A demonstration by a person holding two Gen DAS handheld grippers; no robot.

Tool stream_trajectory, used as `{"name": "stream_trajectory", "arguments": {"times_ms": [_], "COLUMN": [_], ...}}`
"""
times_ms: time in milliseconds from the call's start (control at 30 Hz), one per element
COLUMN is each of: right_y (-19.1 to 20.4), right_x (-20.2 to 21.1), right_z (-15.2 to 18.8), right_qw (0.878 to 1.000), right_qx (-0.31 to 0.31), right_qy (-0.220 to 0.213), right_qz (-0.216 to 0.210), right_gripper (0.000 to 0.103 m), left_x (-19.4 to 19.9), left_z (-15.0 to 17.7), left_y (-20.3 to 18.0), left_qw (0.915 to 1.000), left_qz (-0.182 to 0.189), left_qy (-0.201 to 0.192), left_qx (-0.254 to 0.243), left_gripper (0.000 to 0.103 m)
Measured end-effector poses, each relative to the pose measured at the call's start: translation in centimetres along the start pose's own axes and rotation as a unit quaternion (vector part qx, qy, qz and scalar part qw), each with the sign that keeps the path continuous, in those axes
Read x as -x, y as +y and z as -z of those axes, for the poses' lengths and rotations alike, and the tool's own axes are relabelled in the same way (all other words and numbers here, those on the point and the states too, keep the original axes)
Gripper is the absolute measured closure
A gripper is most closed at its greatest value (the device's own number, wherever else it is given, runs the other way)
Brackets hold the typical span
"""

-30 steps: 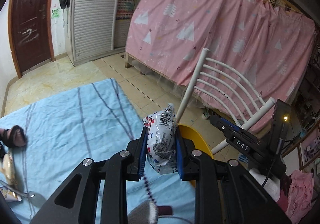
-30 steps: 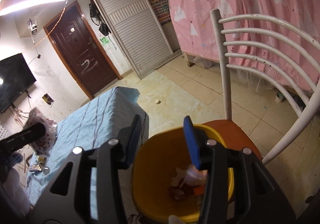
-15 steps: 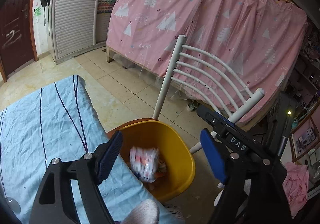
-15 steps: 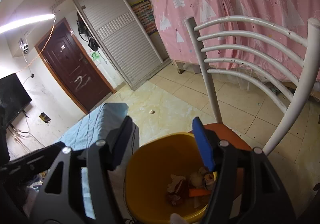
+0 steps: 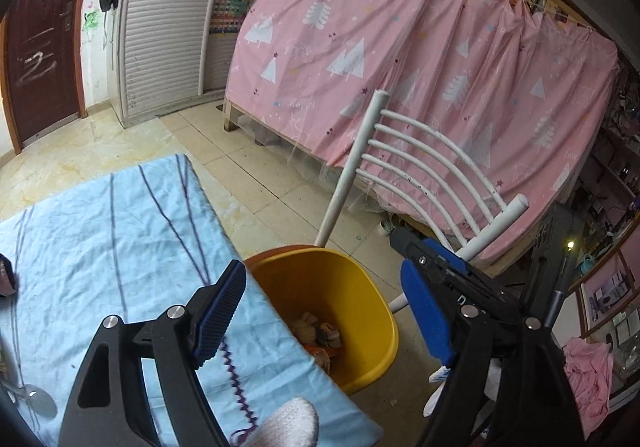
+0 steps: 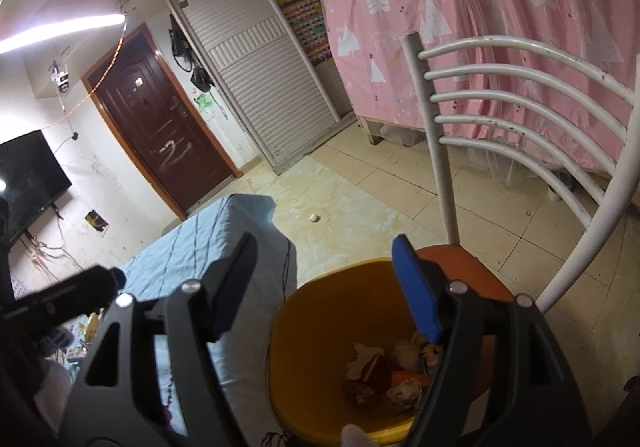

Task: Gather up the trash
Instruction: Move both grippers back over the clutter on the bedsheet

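With the yellow bin [image 5: 352, 311] taken as the landmark, the left gripper [image 5: 320, 311] is seen nearest, held just above and in front of its rim; its jaws are spread wide and nothing is held between them. The right gripper [image 6: 324, 287] is likewise poised over the bin, its jaws parted wide and empty. Inside the bin, a heap of trash [image 6: 384, 375] is gathered at the bottom: crumpled wrappers, brownish scraps and an orange piece can be made out, though single items cannot be told apart with certainty. The bin is set on the orange seat of a white chair [image 5: 420, 167], whose curved back rises behind it. To the left of the bin, touching or nearly touching its side, the table [image 5: 100, 239] is covered with a light blue striped cloth; the part near the bin is seen bare, while at its far left edge a few small things [image 6: 84, 327] are glimpsed, too blurred to be named. Beyond the bin, a small pale lump [image 6: 315, 218] is seen on the tiled floor, and further still a pink curtain [image 5: 400, 47] is hung. The task is judged partly done: some trash is already collected, and the things at the table's far edge, and perhaps the floor lump, may be left to be fetched.
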State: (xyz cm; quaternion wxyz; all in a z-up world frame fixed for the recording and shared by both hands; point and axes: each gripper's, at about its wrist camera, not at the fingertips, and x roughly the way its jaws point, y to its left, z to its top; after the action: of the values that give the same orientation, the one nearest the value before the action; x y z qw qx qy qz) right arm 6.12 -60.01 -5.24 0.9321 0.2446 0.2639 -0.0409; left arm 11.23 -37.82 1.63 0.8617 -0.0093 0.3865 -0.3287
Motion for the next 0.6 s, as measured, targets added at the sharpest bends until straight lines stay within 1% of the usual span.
{"name": "stream_trajectory", "arguments": {"times_ms": [133, 267, 467, 600], "right_y": [2.1, 5.0, 10.0, 13.0], "right_x": [-0.7, -1.5, -3.2, -4.5], "right_z": [0.1, 0.2, 0.7, 1.3], "right_qw": [1.0, 0.999, 0.995, 0.992], "right_qx": [0.016, 0.042, 0.08, 0.101], "right_qy": [0.01, 0.02, 0.035, 0.05], "right_qz": [-0.008, -0.02, -0.043, -0.054], "right_gripper": [0.034, 0.033, 0.03, 0.029], "left_x": [1.5, 3.1, 5.8, 8.2], "left_z": [-0.4, -0.4, -0.1, -0.1], "left_y": [1.7, 4.3, 9.1, 13.3], "left_qw": [0.9998, 0.999, 0.996, 0.992], "left_qz": [-0.007, -0.019, -0.053, -0.079], "left_qy": [-0.011, -0.025, -0.041, -0.058], "left_qx": [0.015, 0.032, 0.059, 0.08], "left_gripper": [0.032, 0.032, 0.029, 0.028]}}
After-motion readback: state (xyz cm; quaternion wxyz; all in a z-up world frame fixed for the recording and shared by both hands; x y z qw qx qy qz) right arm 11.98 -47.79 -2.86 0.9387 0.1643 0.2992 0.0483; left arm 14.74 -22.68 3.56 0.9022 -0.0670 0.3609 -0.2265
